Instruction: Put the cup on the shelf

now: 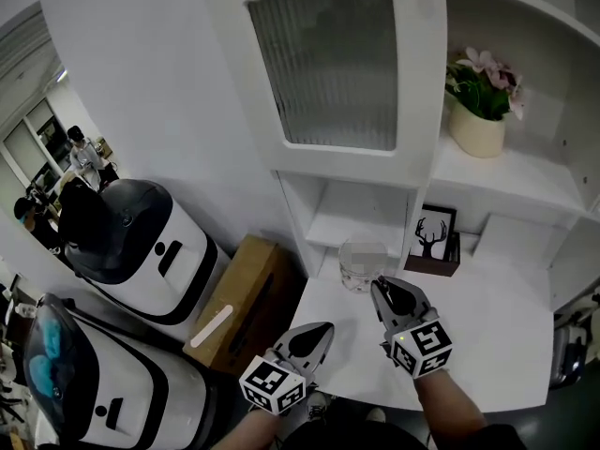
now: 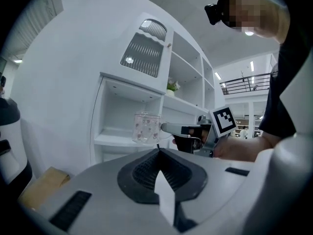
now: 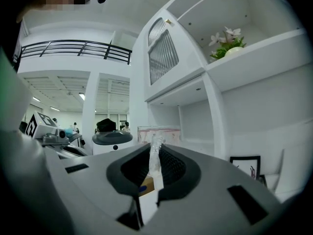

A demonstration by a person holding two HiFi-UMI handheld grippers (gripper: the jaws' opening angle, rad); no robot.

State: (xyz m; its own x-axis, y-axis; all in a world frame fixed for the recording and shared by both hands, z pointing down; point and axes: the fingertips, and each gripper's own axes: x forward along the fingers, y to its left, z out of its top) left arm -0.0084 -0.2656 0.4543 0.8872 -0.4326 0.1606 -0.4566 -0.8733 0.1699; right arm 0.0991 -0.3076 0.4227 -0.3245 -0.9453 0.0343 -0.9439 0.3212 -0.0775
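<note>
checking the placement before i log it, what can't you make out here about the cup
- cup base: left gripper view, the left gripper covers the desk below it, so resting or lifted is unclear
- cup body: right gripper view, the right gripper hides all but its upper part

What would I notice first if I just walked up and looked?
First the clear cup, pinched in the right gripper in front of the low white shelf. Next the pink flowers in their pot on a higher shelf to the right, and the deer picture standing just right of the cup.
</note>
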